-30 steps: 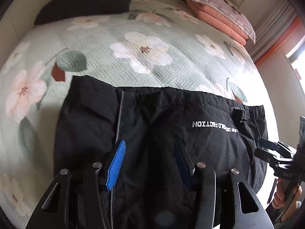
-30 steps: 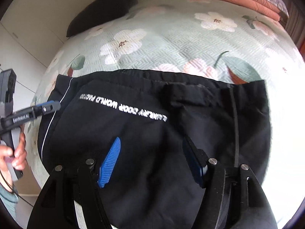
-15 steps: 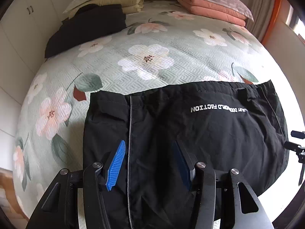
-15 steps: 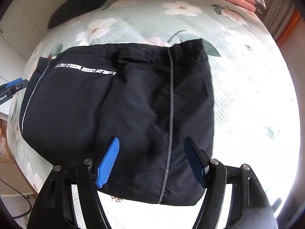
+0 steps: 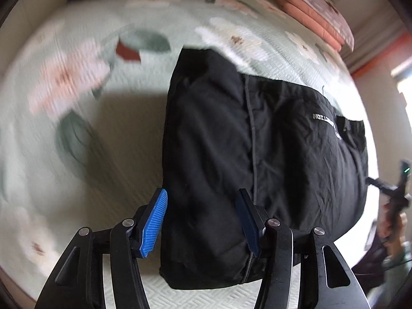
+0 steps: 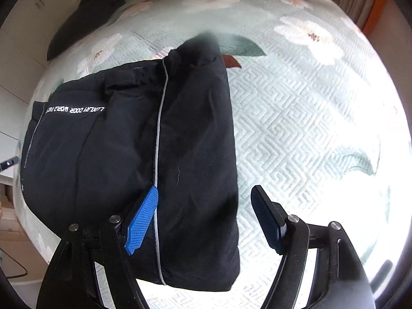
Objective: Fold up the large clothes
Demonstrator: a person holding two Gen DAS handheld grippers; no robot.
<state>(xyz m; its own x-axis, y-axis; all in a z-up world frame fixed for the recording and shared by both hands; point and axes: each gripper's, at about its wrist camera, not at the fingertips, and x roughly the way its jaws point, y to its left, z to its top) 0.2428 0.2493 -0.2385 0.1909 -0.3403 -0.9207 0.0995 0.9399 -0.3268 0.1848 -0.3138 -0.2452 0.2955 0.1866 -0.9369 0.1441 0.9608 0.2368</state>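
Both the left tool (image 5: 203, 221) and the right tool (image 6: 204, 219) are opening their jaws, gripping nothing, above the side edges of the black garment (image 6: 128, 154), which is lying folded on the bed (image 6: 296, 128), so probably only one last fold is remaining.

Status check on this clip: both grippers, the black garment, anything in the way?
Left gripper and right gripper: jaws opening, nothing gripped, each over one end of the black garment. Garment lies folded on the floral bedspread. Nothing in the way.
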